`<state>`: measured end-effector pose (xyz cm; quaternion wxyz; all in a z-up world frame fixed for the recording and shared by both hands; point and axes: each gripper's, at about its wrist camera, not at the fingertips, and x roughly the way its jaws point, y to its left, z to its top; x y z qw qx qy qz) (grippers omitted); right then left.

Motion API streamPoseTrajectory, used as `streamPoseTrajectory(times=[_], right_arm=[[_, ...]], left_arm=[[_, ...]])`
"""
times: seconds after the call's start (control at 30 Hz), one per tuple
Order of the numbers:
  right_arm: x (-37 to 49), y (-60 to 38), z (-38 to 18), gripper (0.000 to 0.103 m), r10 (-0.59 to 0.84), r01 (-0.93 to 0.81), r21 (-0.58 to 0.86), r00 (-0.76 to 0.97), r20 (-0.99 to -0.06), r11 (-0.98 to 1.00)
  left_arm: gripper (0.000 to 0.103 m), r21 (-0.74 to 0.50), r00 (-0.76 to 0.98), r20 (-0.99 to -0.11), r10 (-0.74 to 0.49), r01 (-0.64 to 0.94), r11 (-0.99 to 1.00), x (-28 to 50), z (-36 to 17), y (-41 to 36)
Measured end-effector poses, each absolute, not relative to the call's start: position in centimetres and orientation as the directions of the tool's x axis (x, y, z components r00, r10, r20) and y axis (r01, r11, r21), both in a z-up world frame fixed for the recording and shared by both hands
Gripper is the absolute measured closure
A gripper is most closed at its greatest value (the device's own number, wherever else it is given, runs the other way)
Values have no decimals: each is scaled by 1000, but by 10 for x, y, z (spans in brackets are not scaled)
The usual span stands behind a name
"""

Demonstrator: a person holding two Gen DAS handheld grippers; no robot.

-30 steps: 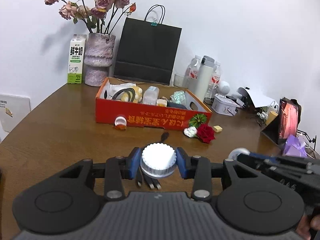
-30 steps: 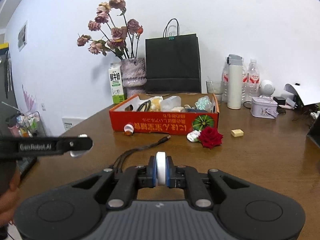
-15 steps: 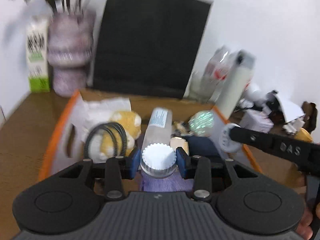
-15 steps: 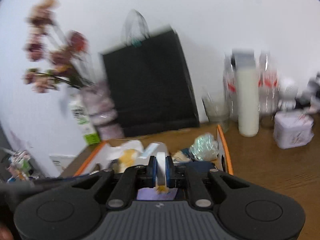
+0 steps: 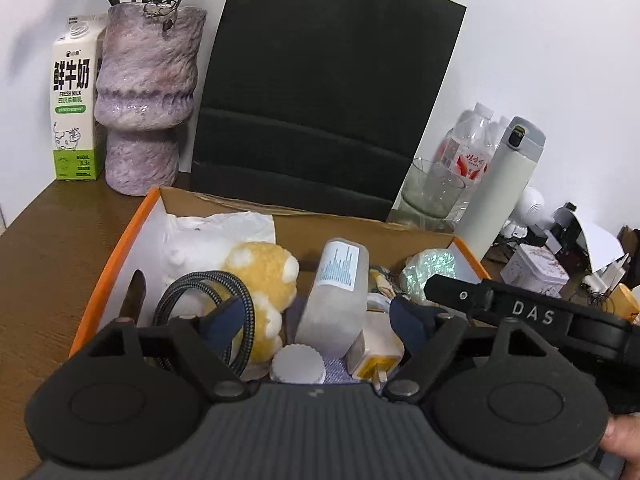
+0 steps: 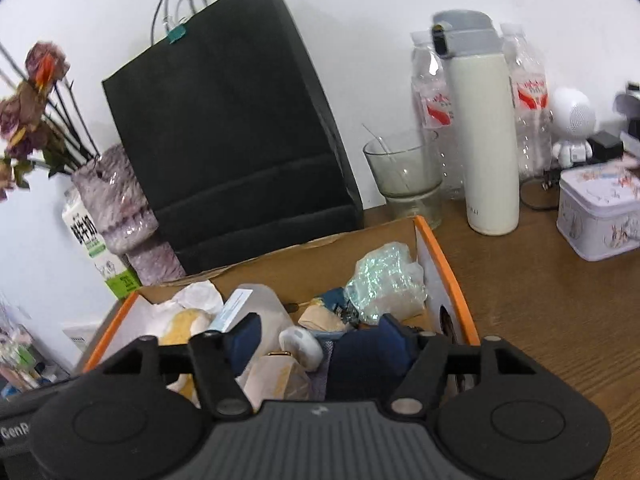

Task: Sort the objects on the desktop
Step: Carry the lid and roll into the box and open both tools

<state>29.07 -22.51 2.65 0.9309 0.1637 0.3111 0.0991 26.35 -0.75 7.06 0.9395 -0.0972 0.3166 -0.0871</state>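
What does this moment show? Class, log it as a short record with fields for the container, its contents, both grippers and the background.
container: orange cardboard box on a wooden table
contents: yellow plush toy, coiled black cable, frosted bottle, white ribbed cap, iridescent wrapper
left gripper: over the box, jaws opening, cap lying free between them
right gripper: over the box, jaws opening, pads gripping nothing
background: black paper bag, vase, milk carton, white flask

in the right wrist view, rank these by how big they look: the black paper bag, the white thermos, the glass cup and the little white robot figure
1. black paper bag
2. white thermos
3. glass cup
4. white robot figure

This is apparent size only. All four stand at similar depth at the back of the table, so the order is fairly safe.
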Motion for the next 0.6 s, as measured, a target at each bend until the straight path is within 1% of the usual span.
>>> streamPoseTrajectory(times=[0.1,0.17,0.2,0.3,0.33,0.37,0.4,0.5,0.53,0.6], right_arm=[[290,-222,27,36,276,-82,345,781,-561,935],[290,-218,28,33,256,-82,313,782,-568,946],[288,-217,30,30,241,-78,294,784,-572,953],[285,-214,33,25,191,-69,225,792,-580,972],[285,-213,33,22,176,-65,205,791,-585,977],[286,-213,33,17,159,-58,184,788,-595,981],[288,-213,33,15,145,-51,170,781,-607,984],[288,-215,39,15,112,-36,132,765,-634,991],[287,-215,41,13,113,-38,130,764,-635,991],[283,-211,49,11,76,-25,89,763,-642,996]], left_arm=[[18,-162,797,-579,-172,94,982,263,69,-14],[15,-129,801,-581,-146,87,988,263,70,-15],[14,-127,800,-583,-145,87,988,263,70,-15],[8,-115,792,-593,-142,91,989,264,69,-14],[6,-102,792,-597,-127,83,991,265,67,-15],[6,-88,791,-603,-109,71,994,266,65,-15],[5,-70,785,-613,-85,53,996,267,64,-15],[4,-34,785,-617,-42,27,999,267,67,-13],[2,-10,792,-610,-20,18,1000,266,70,-14],[0,74,805,-593,34,12,997,263,77,-14]])
